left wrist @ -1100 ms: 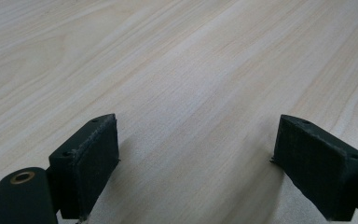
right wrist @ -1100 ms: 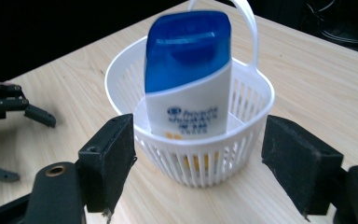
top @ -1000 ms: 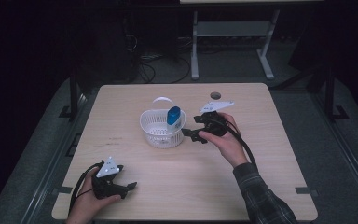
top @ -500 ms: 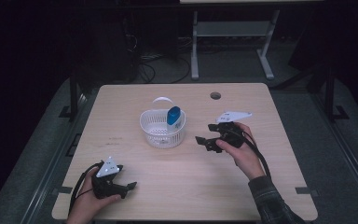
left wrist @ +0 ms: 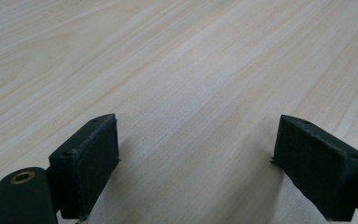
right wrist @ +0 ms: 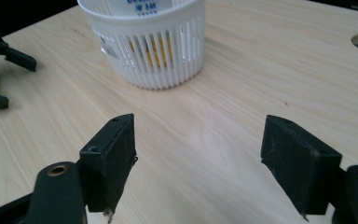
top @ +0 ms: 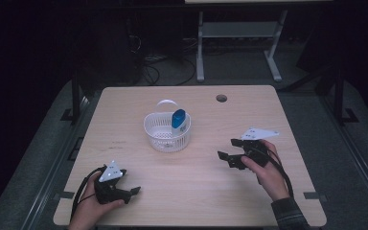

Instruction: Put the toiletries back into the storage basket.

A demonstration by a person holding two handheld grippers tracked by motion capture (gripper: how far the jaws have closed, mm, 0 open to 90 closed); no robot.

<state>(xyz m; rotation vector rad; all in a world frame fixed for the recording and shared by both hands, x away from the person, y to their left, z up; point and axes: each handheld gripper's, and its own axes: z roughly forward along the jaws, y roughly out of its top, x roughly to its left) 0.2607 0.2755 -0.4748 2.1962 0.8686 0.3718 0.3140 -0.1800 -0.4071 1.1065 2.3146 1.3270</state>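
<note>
Right gripper (top: 231,152): jaws wide, empty, low over the light wooden table (top: 206,201), right of the white slotted plastic basket (top: 166,133) and aimed at it. Blue-capped white bottle (top: 178,120) stands upright inside the basket against its right wall, so the drop looks done. Left gripper (top: 127,191): jaws wide, empty, parked near the front-left of the basket, well apart, likely idle.

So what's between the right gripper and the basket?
Nothing: bare table runs from the right gripper to the basket, seen in the right gripper view.
</note>
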